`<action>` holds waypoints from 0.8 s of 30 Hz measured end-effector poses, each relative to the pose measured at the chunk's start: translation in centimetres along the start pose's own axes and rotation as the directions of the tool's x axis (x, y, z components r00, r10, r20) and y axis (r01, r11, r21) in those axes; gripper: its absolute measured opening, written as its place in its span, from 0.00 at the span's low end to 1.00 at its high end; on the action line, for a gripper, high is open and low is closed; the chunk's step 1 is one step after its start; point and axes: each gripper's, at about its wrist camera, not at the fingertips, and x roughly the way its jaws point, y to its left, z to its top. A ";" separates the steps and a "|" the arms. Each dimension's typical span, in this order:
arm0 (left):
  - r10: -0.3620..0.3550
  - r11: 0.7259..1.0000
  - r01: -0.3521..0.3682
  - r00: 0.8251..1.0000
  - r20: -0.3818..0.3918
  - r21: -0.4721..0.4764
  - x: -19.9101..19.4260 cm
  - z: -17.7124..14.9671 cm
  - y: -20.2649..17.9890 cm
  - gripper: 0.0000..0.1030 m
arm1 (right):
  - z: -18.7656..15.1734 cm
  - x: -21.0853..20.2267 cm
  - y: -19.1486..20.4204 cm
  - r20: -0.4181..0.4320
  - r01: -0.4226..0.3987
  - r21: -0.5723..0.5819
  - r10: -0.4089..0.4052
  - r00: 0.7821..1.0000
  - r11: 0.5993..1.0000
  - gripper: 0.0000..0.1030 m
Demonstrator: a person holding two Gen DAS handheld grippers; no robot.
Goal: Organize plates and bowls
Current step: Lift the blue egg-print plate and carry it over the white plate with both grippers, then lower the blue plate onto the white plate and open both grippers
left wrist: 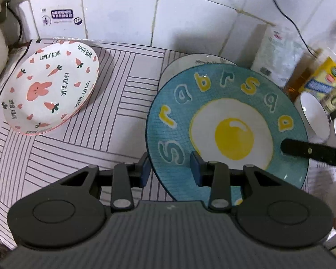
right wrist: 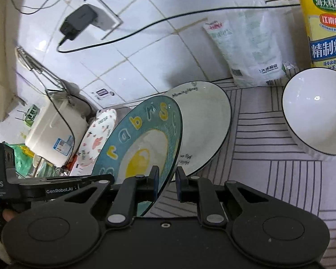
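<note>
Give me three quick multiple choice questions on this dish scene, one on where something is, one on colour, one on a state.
1. Where is the carrot plate?
A. left of the blue egg plate
B. under it
C. inside a bowl

2. What colour is the white bowl rim?
A. red
B. black
C. gold

3. The blue egg plate is
A. flat on the mat
B. broken
C. tilted, rim between the right gripper fingers

Answers: A, it sits apart on the left; B, a thin dark line edges it; C, it stands slanted above the white plate.
</note>
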 end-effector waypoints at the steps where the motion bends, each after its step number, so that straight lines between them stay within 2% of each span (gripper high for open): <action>1: 0.003 1.000 -0.003 1.000 -0.005 0.002 0.3 0.2 -0.1 0.35 | 0.2 0.2 -0.3 -0.008 -0.005 0.009 0.005 1.000 1.000 0.19; 11: 0.019 1.000 -0.018 0.999 -0.045 0.013 2.8 2.7 -0.5 0.34 | 2.7 2.2 -2.3 -0.028 -0.004 0.022 0.005 1.000 1.000 0.19; 15: 0.015 1.000 -0.016 0.997 -0.075 -0.018 3.8 3.7 -0.2 0.35 | 3.4 3.1 -3.1 -0.034 -0.002 0.041 0.004 0.999 0.999 0.19; 18: 0.031 1.000 -0.030 0.995 -0.092 0.008 4.4 4.3 -0.5 0.34 | 3.8 3.7 -3.8 -0.030 -0.008 0.054 0.010 0.999 0.998 0.19; 24: 0.036 0.999 -0.033 0.990 -0.135 0.022 5.2 5.4 -0.8 0.34 | 4.4 4.5 -3.7 -0.041 0.037 0.035 -0.036 0.999 0.999 0.19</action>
